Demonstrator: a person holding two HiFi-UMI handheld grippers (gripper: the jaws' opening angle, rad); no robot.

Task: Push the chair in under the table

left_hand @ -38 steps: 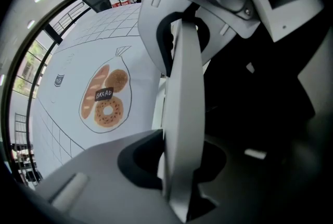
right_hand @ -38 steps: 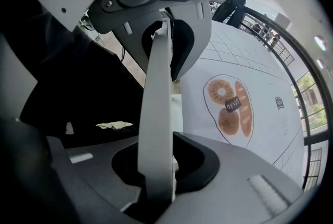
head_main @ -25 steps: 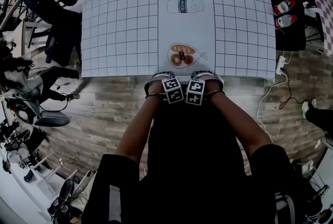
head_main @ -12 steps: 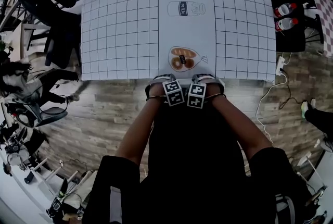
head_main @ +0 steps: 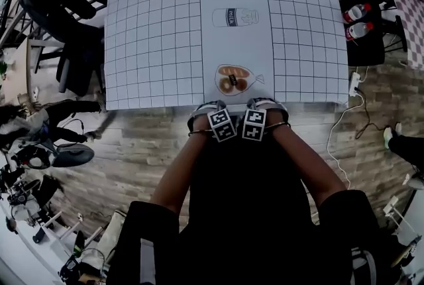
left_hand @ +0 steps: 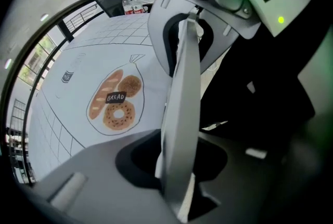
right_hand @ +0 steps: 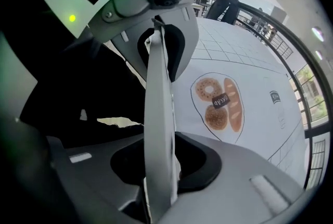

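Note:
The table (head_main: 152,45) wears a white grid cloth, and its near edge runs just beyond both grippers. A black chair (head_main: 235,161) fills the dark gap between my forearms, with its seat hidden. My left gripper (head_main: 204,108) and right gripper (head_main: 265,105) point down side by side at the chair's top, close to the table edge. Both pairs of jaws have just been opening. In the left gripper view the chair's black back (left_hand: 260,92) lies beside the pale finger (left_hand: 179,113). In the right gripper view the black back (right_hand: 88,92) lies beside the finger (right_hand: 158,113). I see no pad pressing on it.
A bread picture (head_main: 233,78) and a milk picture (head_main: 235,16) are printed on the cloth. Black chairs (head_main: 63,12) stand at the left. Two bottles (head_main: 358,20) lie on a dark seat at the right, and a power strip (head_main: 354,81) with its cable lies on the wooden floor.
Both grippers keep their place at the table's near edge. The head view has shifted slightly, so the table sits a little lower in the picture.

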